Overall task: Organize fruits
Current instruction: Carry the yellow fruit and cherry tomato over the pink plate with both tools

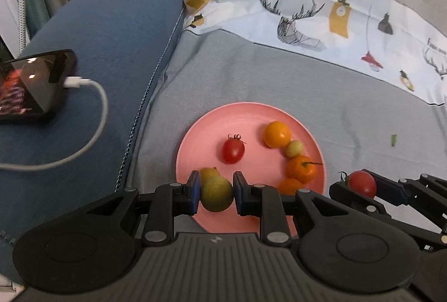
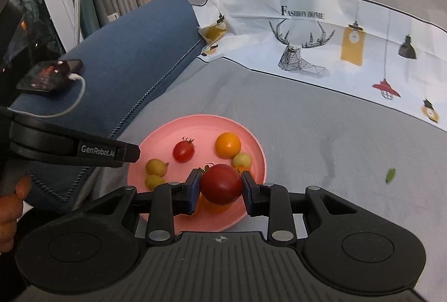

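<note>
Fruits mostly sit on the pink plate [image 1: 195, 134] on the bed. Left claw [image 1: 217, 193] clamps a yellow-green tomato [image 1: 217, 197] above the plate; right claw [image 2: 220, 190] clamps a red tomato [image 2: 221, 184]. Both await placing.

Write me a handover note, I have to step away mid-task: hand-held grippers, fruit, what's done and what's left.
Left hand-held gripper: shut on a yellow-green fruit, over the pink plate's near edge.
Right hand-held gripper: shut on a large red tomato, above the plate.
On the plate: a small red tomato, orange fruits, pale green ones.
Left: set both held fruits down. A green scrap lies on the grey cloth.
</note>
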`<state>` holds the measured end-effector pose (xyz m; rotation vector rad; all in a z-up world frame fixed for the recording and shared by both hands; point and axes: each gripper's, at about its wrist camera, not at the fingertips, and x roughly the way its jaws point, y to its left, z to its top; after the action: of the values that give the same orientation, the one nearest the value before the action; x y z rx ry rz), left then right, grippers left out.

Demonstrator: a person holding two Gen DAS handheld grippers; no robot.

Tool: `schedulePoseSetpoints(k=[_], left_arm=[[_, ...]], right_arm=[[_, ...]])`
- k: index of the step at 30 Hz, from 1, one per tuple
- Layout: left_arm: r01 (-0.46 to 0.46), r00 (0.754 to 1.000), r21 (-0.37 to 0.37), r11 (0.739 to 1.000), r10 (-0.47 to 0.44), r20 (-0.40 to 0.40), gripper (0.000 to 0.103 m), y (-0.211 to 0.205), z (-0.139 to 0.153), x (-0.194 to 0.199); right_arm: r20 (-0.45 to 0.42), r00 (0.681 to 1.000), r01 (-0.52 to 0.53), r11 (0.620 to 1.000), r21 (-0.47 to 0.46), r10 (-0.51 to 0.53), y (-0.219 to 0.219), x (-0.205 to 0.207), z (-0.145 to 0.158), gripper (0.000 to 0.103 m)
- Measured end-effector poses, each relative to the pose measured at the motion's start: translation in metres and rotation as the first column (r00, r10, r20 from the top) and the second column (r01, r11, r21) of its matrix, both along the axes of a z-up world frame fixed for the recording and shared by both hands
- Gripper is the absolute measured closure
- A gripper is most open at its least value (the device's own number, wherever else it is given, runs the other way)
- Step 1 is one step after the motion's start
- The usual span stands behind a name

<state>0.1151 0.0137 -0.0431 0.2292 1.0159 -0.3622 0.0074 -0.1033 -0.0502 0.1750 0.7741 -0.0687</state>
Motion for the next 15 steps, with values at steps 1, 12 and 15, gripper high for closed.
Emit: schedulePoseSetpoints(k=[1, 12, 15], left_arm=[[0.0, 1.0, 0.005, 1.0, 0.0, -0.004, 0.076, -0.002, -0.004, 0.005], [0.008, 0.999, 0.066, 0.998, -0.005, -0.042, 0.076, -0.022, -0.05, 0.039], [0.016, 0.998, 0.057, 0.998, -0.012, -0.054, 0.034, -0.023, -0.051, 0.042]], right_arm=[[-0.004, 1.0, -0.007, 1.0, -0.008, 0.007, -0.001, 0.005, -0.004, 0.071], [-0.068, 0.995, -0.073, 0.996, -0.052, 0.069, -0.008, 0.049, -0.049, 0.071], [-0.067, 0.992, -0.109, 0.992, -0.057, 0.105, -0.008, 0.055, -0.051, 0.065]])
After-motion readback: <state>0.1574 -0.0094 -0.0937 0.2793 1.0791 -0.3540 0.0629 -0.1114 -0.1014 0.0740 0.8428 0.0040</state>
